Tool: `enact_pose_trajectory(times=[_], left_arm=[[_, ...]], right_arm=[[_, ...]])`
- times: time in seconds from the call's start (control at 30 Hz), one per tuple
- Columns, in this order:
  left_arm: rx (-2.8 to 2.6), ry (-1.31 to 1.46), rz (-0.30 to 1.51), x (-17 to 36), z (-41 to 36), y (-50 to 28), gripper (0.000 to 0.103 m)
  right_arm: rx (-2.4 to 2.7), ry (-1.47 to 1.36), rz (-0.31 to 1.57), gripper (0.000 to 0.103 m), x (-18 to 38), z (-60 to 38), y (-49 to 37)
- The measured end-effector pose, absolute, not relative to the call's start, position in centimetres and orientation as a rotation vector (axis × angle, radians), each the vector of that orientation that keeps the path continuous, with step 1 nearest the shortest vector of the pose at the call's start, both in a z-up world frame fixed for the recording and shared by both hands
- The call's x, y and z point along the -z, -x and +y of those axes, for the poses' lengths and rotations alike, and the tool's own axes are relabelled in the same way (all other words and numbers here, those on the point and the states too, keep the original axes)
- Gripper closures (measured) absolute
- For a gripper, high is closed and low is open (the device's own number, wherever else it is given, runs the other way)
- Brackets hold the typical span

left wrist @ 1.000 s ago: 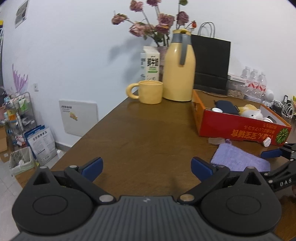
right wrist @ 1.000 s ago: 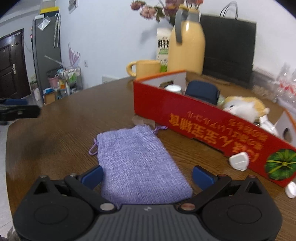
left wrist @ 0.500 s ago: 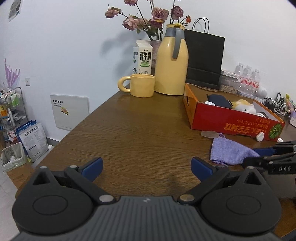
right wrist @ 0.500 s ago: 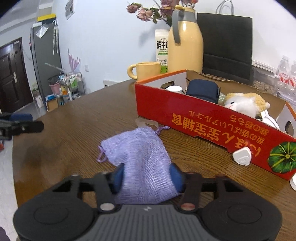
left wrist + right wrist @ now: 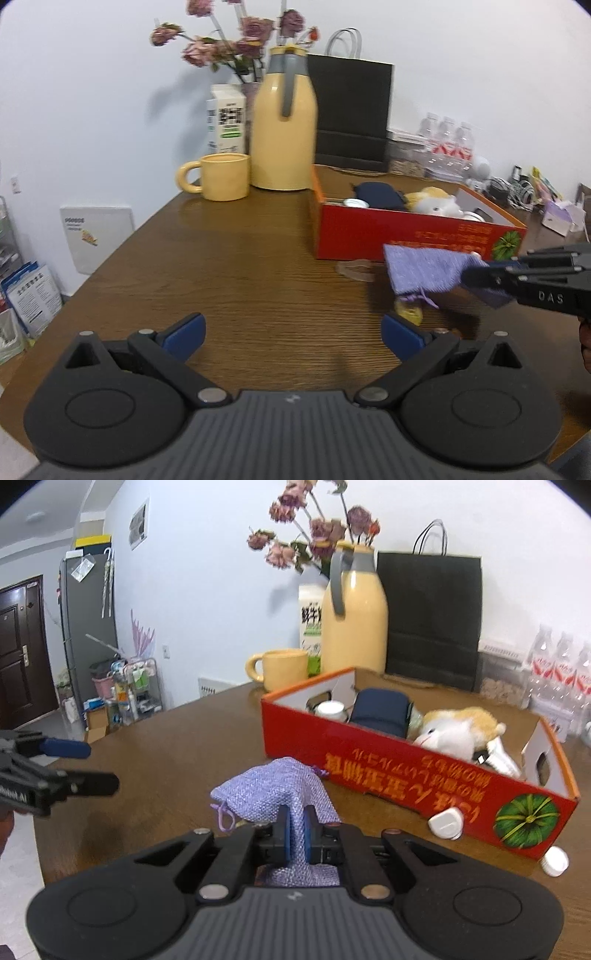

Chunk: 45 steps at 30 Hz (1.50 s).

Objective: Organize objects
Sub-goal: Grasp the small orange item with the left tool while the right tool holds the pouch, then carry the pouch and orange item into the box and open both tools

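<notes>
Currently the right gripper (image 5: 294, 832) pinches a purple drawstring pouch (image 5: 275, 794) between its blue pads, the cloth bunched up and lifted off the wooden table (image 5: 240, 266), its open end drooping toward the near left. Just beyond the pouch stands a red cardboard box (image 5: 388, 771) holding a plush toy (image 5: 458, 731), a dark blue case (image 5: 380, 710) and a white-capped jar (image 5: 330, 709). Two white caps (image 5: 447, 823) lie against the box's near wall. The left gripper (image 5: 291, 332) hovers over the table's near left part with its fingers spread wide, holding nothing. A yellow mug (image 5: 221, 177) and yellow thermos (image 5: 282, 125) stand at the far edge.
</notes>
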<state>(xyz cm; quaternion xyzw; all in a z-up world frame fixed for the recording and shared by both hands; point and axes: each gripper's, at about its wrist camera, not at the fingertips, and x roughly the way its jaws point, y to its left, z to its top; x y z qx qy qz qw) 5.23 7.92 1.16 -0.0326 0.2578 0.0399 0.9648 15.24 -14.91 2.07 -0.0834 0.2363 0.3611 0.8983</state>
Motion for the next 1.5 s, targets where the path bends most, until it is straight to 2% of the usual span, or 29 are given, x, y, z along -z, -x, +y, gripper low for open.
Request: enact_pose_trajectory(times=[0.5, 0.57, 0.63, 0.73, 0.8, 0.83, 1.23, 1.5], left_arm=[[0.059, -0.058, 0.593, 0.7, -1.4, -8.6, 0.000], [0.068, -0.068, 0.605, 1.1, -2.2, -9.1, 0.004], [0.071, -0.075, 0.622, 1.5, -2.9, -9.6, 0.011], [0.079, -0.074, 0.647, 2.1, -3.7, -10.1, 0.041], [0.090, -0.064, 0.656, 2.4, -4.0, -10.3, 0.084], [0.097, -0.061, 0.654, 2.3, -4.2, -10.3, 0.088], [0.096, -0.088, 0.562, 0.1, -5.1, -10.6, 0.089], [0.088, -0.073, 0.449, -3.0, -5.0, -12.7, 0.089]], right_arm=[[-0.660, 0.116, 0.439, 0.097, -1.6, -21.3, -14.4], [-0.653, 0.106, 0.432, 0.097, -1.6, -22.2, -14.3], [-0.646, 0.102, 0.422, 0.097, -1.5, -23.1, -14.2], [-0.630, 0.116, 0.399, 0.097, -1.6, -23.8, -13.9], [-0.629, 0.109, 0.387, 0.097, -1.7, -24.4, -13.8], [-0.628, 0.106, 0.383, 0.097, -1.7, -24.6, -13.8], [-0.631, 0.082, 0.338, 0.097, -2.2, -25.1, -13.9], [-0.609, 0.060, 0.265, 0.097, -4.6, -24.7, -14.8]])
